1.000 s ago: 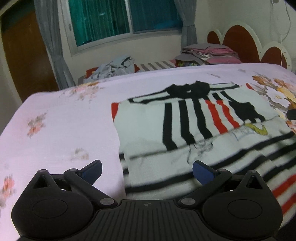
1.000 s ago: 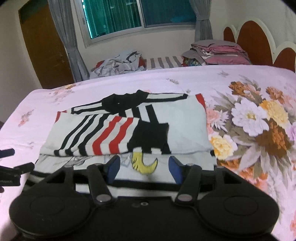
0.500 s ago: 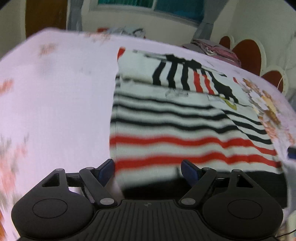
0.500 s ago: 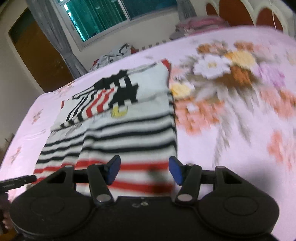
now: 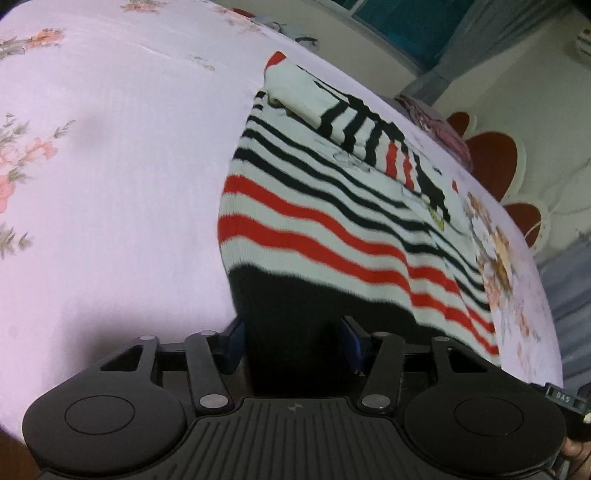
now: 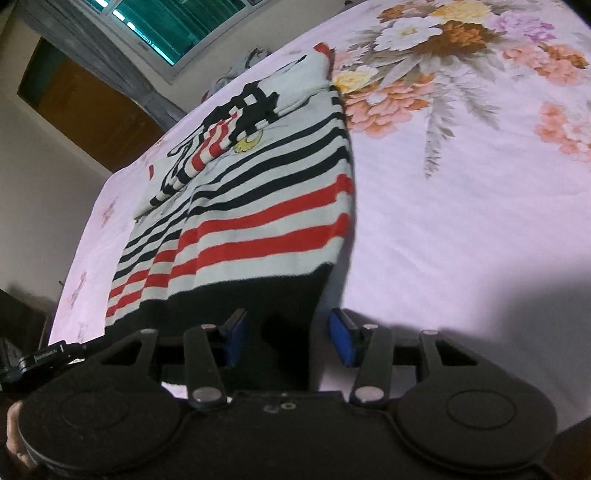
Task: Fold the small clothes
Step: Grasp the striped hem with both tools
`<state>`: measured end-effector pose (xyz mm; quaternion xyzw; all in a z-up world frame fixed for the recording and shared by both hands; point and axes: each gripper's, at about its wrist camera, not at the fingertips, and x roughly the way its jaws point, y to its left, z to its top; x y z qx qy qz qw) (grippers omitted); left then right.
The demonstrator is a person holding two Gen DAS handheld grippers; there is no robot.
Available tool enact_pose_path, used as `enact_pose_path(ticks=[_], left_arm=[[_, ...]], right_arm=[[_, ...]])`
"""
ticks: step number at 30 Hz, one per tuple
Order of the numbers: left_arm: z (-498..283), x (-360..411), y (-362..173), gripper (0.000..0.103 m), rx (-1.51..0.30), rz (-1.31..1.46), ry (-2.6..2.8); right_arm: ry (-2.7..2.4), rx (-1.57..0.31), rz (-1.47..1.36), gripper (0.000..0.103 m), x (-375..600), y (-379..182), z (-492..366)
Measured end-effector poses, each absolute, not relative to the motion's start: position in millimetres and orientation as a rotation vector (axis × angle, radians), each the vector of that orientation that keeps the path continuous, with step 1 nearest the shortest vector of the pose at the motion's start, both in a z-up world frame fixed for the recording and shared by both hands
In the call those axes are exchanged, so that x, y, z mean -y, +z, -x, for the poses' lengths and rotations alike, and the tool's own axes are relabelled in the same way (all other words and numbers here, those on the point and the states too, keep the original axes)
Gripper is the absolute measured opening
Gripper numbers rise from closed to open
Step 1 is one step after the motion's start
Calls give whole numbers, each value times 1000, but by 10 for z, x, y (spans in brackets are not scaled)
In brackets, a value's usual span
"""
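A small striped sweater [image 5: 332, 206], white with black and red stripes and a black hem, lies flat on the pink floral bed sheet [image 5: 110, 166]; its sleeves are folded over the far end. My left gripper [image 5: 293, 332] is open, its blue pads either side of the hem's near left corner. In the right wrist view the sweater [image 6: 258, 206] runs away from me, and my right gripper [image 6: 288, 334] is open with the hem's near right corner between its pads. Neither pair of jaws has closed on the cloth.
The sheet [image 6: 461, 166] carries a large flower print [image 6: 443, 44] right of the sweater. A red scalloped headboard [image 5: 495, 162] and a pile of folded clothes [image 5: 436, 122] stand at the far side. A window [image 6: 177, 22] and a wooden door [image 6: 85, 110] are behind.
Both grippers have drawn back from the folded sleeves to the near hem and dropped low to the bed. The black hem now sits between each pair of open pads.
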<state>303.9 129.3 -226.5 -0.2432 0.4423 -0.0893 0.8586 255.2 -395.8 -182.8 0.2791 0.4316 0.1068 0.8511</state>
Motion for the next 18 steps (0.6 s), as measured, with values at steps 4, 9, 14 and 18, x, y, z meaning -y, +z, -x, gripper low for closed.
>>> enact_pose_path(ticks=[4, 9, 14, 18], left_arm=[[-3261, -1372, -2310, 53, -919, 602, -204], [-3180, -1307, -2343, 53, -948, 598, -268], [-3154, -1279, -2338, 53, -934, 555, -279], [-3221, -1306, -2259, 5, -895, 564, -180]], right_arm=[[219, -913, -622, 46, 3977, -1832, -2704], [274, -951, -668, 44, 3917, -1920, -2668], [297, -966, -667, 29, 3893, -1931, -2627], [302, -929, -660, 6, 3942, -1852, -2656]])
